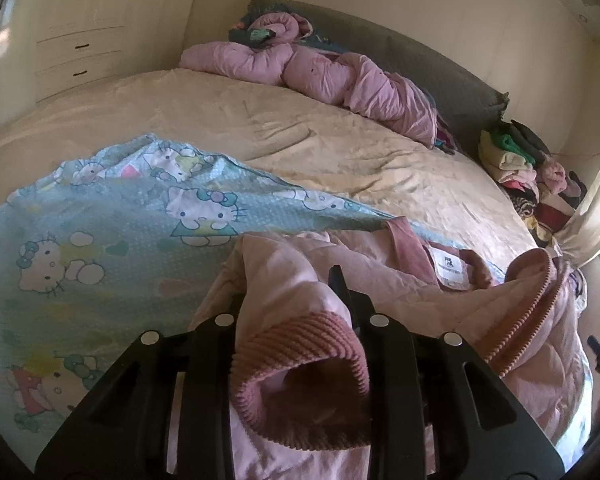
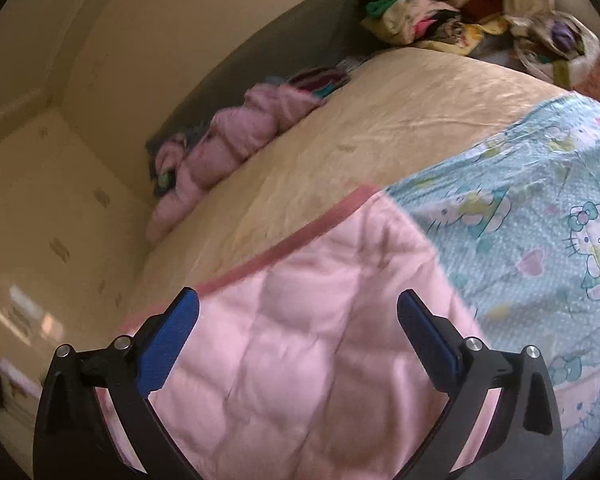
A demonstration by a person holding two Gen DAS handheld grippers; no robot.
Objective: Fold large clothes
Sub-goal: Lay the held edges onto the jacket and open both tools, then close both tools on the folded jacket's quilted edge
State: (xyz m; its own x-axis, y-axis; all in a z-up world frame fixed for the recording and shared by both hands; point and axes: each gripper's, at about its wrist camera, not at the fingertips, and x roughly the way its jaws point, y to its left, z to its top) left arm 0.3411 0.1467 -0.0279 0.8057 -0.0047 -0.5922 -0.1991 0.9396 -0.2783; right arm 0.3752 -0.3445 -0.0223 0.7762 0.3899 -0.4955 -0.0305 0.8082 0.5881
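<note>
Between the left tongs (image 1: 296,304), clenched, sits the quilted pink jacket's (image 1: 420,292) ribbed cuff (image 1: 300,344); right tongs (image 2: 298,304) released.

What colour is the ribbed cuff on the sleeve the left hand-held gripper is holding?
Dusty rose, darker than the pale pink quilted jacket; the cuff shows best in the left wrist view.

Beige bed (image 1: 300,128), cartoon sheet (image 1: 100,232), pink quilt (image 1: 320,72)

We see a quilted, matt pink jacket (image 2: 300,320) with a ribbed knit cuff (image 1: 300,344), on a printed cotton-looking sheet (image 1: 100,232).
</note>
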